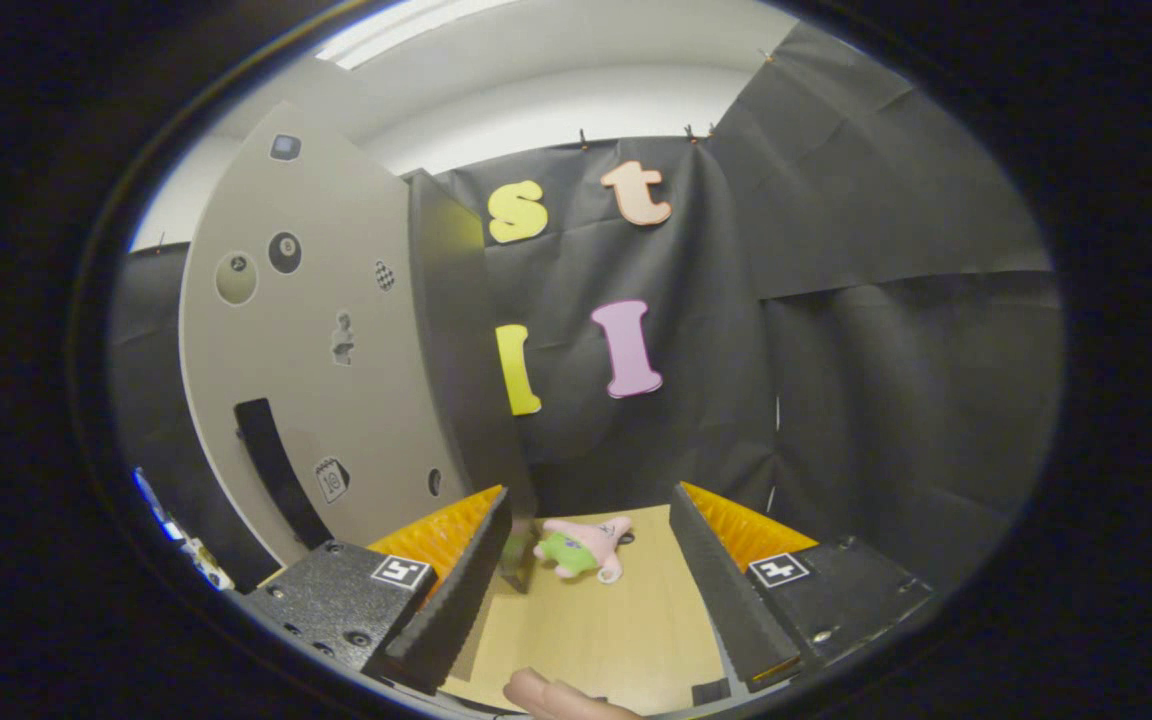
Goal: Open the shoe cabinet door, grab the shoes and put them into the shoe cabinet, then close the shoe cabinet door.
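The shoe cabinet rises at the left, a pale grey box with stickers and a dark slot handle on its closed door; its dark side panel faces the cloth wall. My gripper stands open, fingers wide apart, with nothing between them. Its left finger is close to the cabinet's lower corner. A pink and green plush toy lies on the wooden table just ahead, between the fingers. No shoes are in sight.
Black cloth walls close the space behind and to the right. A fingertip of a person pokes in at the near table edge. Small coloured objects lie low at the far left, beside the cabinet.
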`<control>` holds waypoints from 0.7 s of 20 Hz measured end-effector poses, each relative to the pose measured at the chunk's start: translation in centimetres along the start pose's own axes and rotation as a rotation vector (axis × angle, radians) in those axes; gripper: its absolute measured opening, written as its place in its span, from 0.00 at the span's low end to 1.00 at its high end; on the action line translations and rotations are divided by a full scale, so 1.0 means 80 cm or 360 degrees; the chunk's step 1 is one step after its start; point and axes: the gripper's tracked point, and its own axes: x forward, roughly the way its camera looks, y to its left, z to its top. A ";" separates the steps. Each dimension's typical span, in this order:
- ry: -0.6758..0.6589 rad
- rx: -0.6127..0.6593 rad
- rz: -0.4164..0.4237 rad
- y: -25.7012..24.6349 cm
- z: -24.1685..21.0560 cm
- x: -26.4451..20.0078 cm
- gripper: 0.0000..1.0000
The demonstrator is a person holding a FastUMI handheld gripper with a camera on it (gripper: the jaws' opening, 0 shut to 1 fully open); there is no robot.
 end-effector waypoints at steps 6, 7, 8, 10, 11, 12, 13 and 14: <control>0.0056 -0.0238 -0.0023 0.073 -0.007 0.020 1.00; 0.0061 -0.0243 0.0006 0.094 -0.010 0.024 1.00; 0.0081 -0.0240 0.0047 0.117 -0.019 0.027 1.00; 0.0059 -0.0255 0.0037 0.139 -0.018 0.024 0.95; 0.0062 -0.0282 0.0042 0.147 -0.020 0.027 0.89; 0.0059 -0.0275 0.0062 0.159 -0.023 0.028 0.89; 0.0078 -0.0263 0.0077 0.169 -0.029 0.028 0.89; 0.0092 -0.0250 0.0097 0.183 -0.032 0.028 0.89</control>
